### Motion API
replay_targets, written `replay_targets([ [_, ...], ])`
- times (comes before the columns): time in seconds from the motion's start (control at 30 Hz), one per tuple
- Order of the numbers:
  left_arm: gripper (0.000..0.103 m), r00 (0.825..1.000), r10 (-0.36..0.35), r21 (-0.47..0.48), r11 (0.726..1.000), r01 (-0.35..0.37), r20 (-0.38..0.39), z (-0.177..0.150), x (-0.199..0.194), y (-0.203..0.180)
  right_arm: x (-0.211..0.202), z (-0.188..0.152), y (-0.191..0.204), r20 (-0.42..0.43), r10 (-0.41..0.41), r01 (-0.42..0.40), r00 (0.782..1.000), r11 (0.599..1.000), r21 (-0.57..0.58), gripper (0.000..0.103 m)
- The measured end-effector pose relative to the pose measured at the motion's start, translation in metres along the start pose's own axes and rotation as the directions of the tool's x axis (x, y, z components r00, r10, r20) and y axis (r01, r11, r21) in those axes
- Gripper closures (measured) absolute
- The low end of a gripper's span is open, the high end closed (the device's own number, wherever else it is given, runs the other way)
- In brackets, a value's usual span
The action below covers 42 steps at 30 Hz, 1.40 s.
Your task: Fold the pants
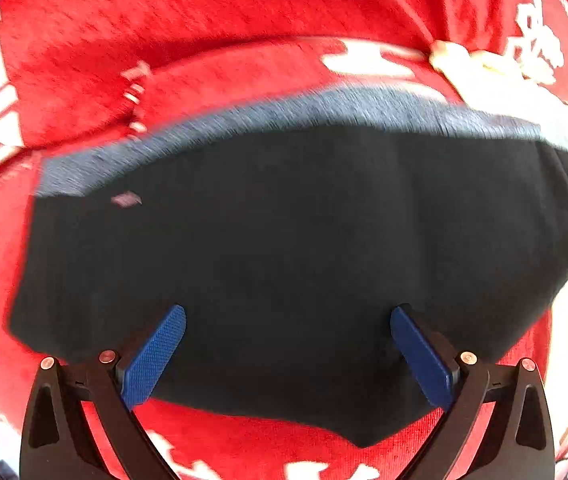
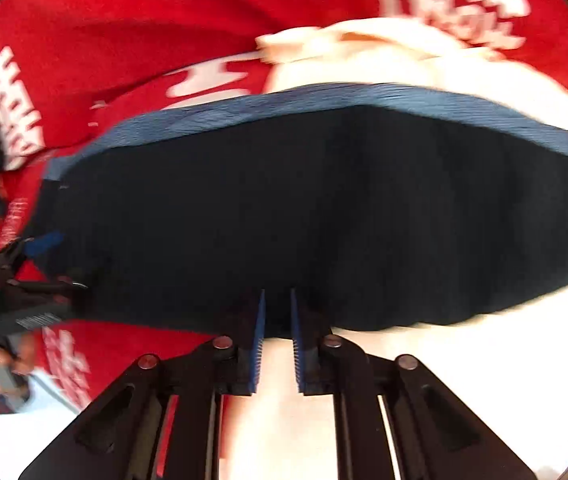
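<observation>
The dark navy pants [image 1: 304, 248] with a lighter blue waistband [image 1: 324, 108] lie folded flat on a red cloth. My left gripper [image 1: 288, 320] is open wide, its blue pads over the near part of the pants, holding nothing. In the right wrist view the same pants [image 2: 324, 208] fill the middle. My right gripper [image 2: 277, 300] has its jaws close together with a narrow gap, at the pants' near edge; whether fabric is pinched between them is unclear. The left gripper [image 2: 39, 248] shows at the pants' left edge.
A red cloth with white lettering [image 1: 163, 20] covers the surface. A cream garment [image 2: 384, 56] lies behind and to the right of the pants, also in the left wrist view [image 1: 484, 76]. A white surface [image 2: 324, 380] lies below the right gripper.
</observation>
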<state>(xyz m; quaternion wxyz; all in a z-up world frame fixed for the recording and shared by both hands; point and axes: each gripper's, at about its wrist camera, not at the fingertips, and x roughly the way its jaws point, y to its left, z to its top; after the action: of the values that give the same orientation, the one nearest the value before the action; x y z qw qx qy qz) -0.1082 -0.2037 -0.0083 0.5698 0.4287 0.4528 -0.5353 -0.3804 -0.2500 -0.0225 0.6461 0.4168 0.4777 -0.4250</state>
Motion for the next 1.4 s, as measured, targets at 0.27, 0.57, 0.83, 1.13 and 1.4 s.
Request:
replay_targets([
  [0.27, 0.0, 0.988, 0.1, -0.062, 0.994, -0.094, 0.118, 0.089, 0.023, -0.019, -0.022, 0.051, -0.031, 0.073, 0.066, -0.077, 0.995, 0.986, 0.147, 0.073],
  [0.57, 0.0, 0.98, 0.188, -0.205, 0.964, -0.171, 0.068, 0.108, 0.067, 0.035, 0.044, 0.102, -0.005, 0.068, 0.058, -0.06, 0.996, 0.998, 0.023, 0.08],
  [0.83, 0.0, 0.978, 0.205, -0.184, 0.963, -0.196, 0.032, 0.081, 0.025, 0.047, 0.027, 0.105, -0.018, 0.024, 0.09, -0.092, 0.996, 0.991, 0.102, 0.076],
  [1.13, 0.0, 0.977, 0.207, -0.058, 0.976, -0.209, -0.04, 0.004, 0.022, 0.017, 0.018, 0.002, 0.044, -0.124, 0.426, -0.395, 0.896, 0.893, 0.215, 0.076],
  [1.4, 0.0, 0.971, 0.239, -0.046, 0.97, -0.237, 0.029, -0.01, 0.015, 0.013, 0.029, -0.01, 0.019, -0.092, 0.309, -0.271, 0.947, 0.917, 0.292, 0.078],
])
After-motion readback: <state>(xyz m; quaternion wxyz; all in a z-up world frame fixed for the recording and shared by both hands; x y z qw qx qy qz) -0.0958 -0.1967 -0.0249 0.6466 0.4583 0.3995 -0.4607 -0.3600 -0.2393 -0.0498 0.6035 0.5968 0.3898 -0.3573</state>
